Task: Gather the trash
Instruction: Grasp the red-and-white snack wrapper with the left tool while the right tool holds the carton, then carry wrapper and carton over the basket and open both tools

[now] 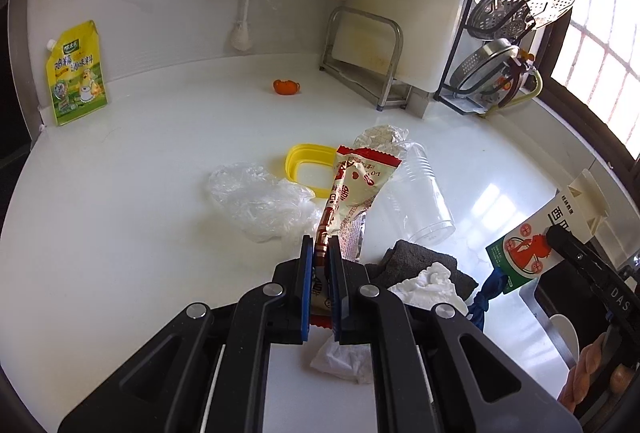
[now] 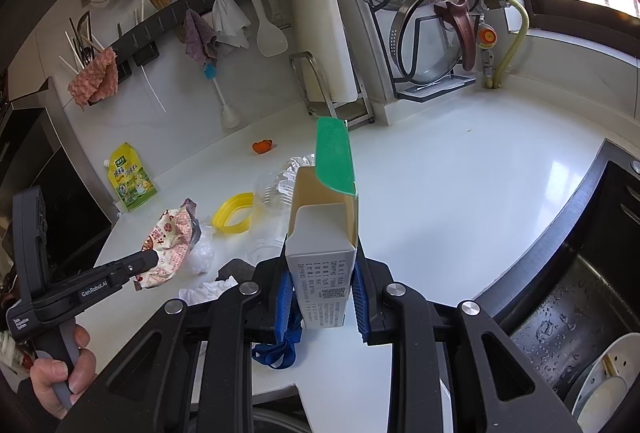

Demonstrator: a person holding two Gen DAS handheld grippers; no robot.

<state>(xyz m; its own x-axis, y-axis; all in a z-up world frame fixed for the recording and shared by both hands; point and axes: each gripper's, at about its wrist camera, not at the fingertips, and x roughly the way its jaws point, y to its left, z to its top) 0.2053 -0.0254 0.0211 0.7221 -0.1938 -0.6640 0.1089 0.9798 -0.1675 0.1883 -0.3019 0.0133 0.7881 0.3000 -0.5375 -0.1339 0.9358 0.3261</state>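
Note:
In the left wrist view my left gripper [image 1: 320, 253] is shut on the lower end of a red-and-cream snack wrapper [image 1: 356, 185], lifted off the white counter [image 1: 140, 233]. The right wrist view shows this gripper [image 2: 151, 259] at the left with the wrapper [image 2: 172, 233] in it. My right gripper [image 2: 320, 267] is shut on an open white-and-green carton [image 2: 320, 233], held upright above the counter's front edge; the carton [image 1: 528, 241] also appears at the right of the left wrist view. On the counter lie a clear plastic cup [image 1: 424, 201], a clear plastic bag [image 1: 260, 201], a yellow lid ring [image 1: 308, 169] and crumpled tissue [image 1: 428, 287].
A dark cloth [image 1: 416, 257] and a blue strap [image 1: 484, 297] lie near the front edge. An orange peel [image 1: 286, 86] and a yellow sauce pouch [image 1: 76, 73] sit toward the back wall. A cutting-board stand [image 1: 364, 57] and lid rack [image 1: 512, 33] stand behind; a sink [image 2: 580, 293] is at the right.

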